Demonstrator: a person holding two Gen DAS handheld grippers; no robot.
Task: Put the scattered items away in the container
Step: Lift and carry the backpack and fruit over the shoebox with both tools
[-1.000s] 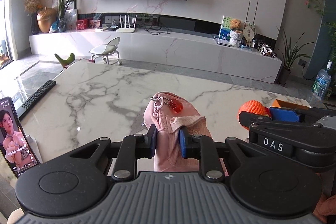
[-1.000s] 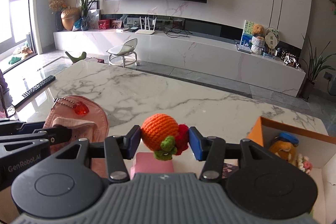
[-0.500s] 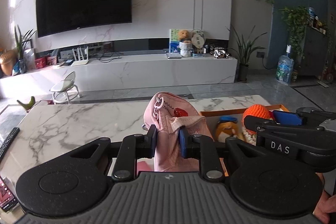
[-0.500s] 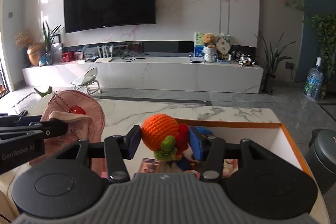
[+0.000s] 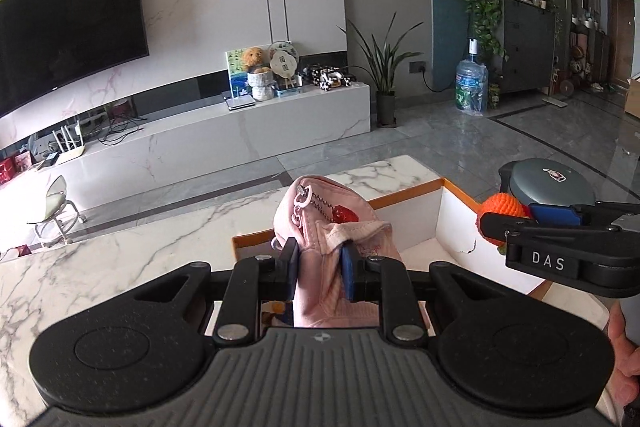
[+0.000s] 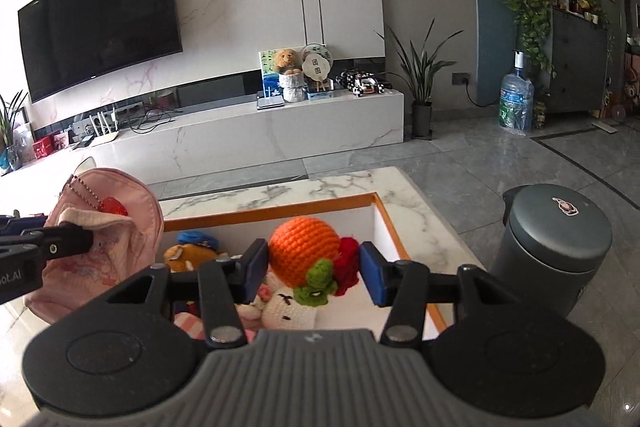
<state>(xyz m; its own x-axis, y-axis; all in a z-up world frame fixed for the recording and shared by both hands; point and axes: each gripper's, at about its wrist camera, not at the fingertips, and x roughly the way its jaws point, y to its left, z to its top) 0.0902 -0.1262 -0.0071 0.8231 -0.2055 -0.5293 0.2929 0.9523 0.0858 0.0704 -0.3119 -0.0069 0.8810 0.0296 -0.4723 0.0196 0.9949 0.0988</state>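
Low in the frame, the right claw [image 6: 313, 267] gripped the crocheted orange [image 6: 306, 255] directly over the open container [image 6: 380, 205], while the left claw [image 5: 319, 263], pinching the pink pouch [image 5: 336, 231], hung at its left edge.

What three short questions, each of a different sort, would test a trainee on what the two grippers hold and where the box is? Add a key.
1. True or false: the left gripper is shut on the pink pouch.
2. Which thing is between the right gripper's pads? A. a remote B. the orange crochet toy C. a bottle
3. Fill in: plush toys already lie inside the ____ with the orange rim.

Key
1. True; its pads pinch the pouch's fabric.
2. B; the toy is clamped above the box.
3. box
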